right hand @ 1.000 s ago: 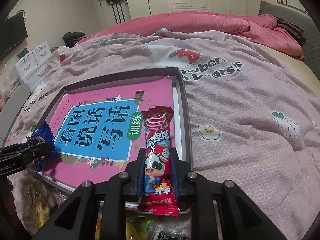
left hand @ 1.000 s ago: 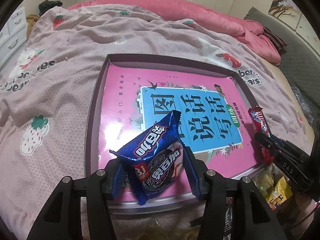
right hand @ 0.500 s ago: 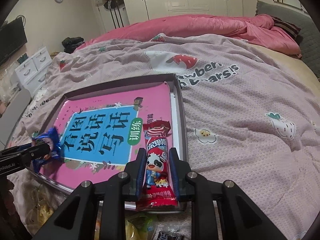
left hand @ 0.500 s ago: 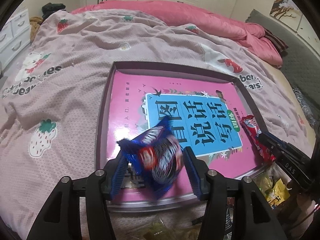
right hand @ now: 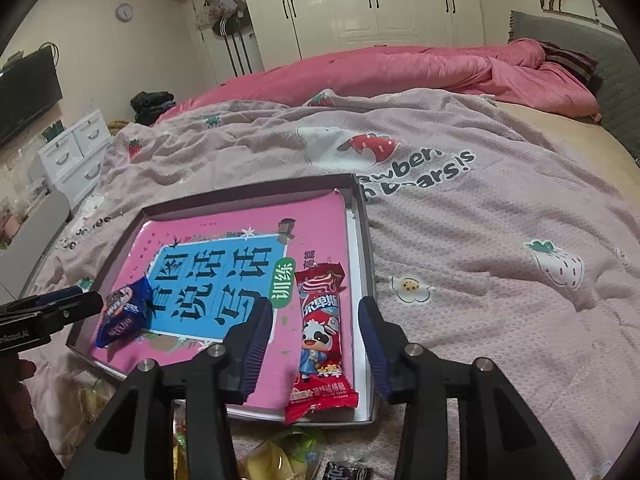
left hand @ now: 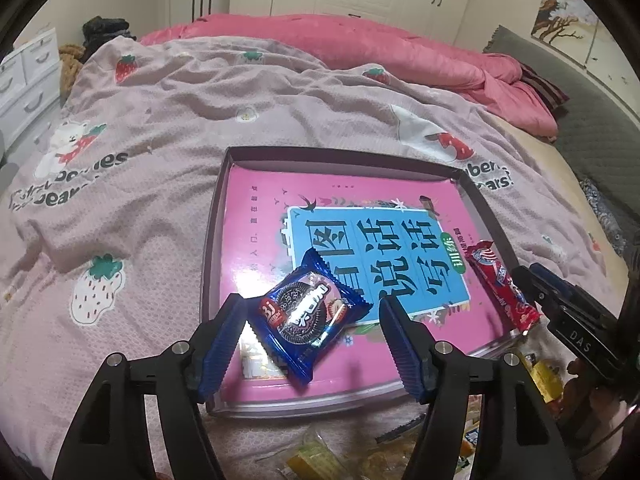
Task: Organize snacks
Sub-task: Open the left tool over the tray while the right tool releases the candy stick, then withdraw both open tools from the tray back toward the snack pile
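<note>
A shallow grey box lined with a pink and blue book cover lies on the bed; it also shows in the right wrist view. A blue cookie packet lies flat near its front left corner, between the open fingers of my left gripper, which do not touch it. It also shows in the right wrist view. A red milk-candy bar lies along the box's right side between the open fingers of my right gripper. The bar also shows in the left wrist view.
The box rests on a pink strawberry-print blanket. Several loose snack packets, yellow and green, lie on the bed in front of the box. A rumpled pink duvet lies at the back. White drawers stand at the left.
Both grippers opened and pulled back. The blue packet dropped flat into the box's front left corner and the red bar now lies free along the box's right side.
</note>
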### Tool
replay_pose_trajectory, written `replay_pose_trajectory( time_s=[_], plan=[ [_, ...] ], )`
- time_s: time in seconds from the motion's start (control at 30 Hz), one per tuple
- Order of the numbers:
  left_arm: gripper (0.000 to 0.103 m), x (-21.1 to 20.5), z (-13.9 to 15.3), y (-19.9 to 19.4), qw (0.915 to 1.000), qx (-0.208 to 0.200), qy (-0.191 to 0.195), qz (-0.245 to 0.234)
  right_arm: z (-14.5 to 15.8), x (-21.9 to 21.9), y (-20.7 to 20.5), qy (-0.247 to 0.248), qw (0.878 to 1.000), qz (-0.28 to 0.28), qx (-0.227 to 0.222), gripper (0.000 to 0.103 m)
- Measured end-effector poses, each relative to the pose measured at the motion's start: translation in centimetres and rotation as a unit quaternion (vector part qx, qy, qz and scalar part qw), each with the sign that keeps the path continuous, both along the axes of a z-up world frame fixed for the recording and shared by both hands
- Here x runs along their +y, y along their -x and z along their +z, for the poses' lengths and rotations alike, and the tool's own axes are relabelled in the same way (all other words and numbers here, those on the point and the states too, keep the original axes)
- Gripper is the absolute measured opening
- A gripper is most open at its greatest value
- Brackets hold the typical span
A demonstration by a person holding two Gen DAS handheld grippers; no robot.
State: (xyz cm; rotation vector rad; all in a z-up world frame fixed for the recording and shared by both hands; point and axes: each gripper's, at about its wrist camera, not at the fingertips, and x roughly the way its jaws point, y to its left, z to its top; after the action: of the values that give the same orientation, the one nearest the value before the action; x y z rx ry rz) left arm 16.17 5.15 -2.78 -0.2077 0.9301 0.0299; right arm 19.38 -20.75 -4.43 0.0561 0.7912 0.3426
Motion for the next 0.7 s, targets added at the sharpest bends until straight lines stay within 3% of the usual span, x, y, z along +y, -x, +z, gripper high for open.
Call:
replay_pose_trajectory(
  time_s=[0.1, 0.23, 0.7],
  plan=[
    [0.071, 0.1, 0.5, 0.3, 1.0000, -0.006, -0.003, 0.000, 0.7, -0.2, 0.4, -0.004, 1.000, -0.001, -0.013, 0.050],
    [0.071, 0.3, 1.4, 0.8, 0.9999, -0.015, 0.002, 0.001, 1.8, -0.3, 1.2, -0.005, 0.999, -0.004, -0.036, 0.060],
    [0.071, 1.5, 4.7, 2.8, 0.9983, -0.053, -0.020, 0.015, 5.1, -1.2, 4.3, -0.020, 0.995, -0.019, -0.101, 0.070]
  ],
)
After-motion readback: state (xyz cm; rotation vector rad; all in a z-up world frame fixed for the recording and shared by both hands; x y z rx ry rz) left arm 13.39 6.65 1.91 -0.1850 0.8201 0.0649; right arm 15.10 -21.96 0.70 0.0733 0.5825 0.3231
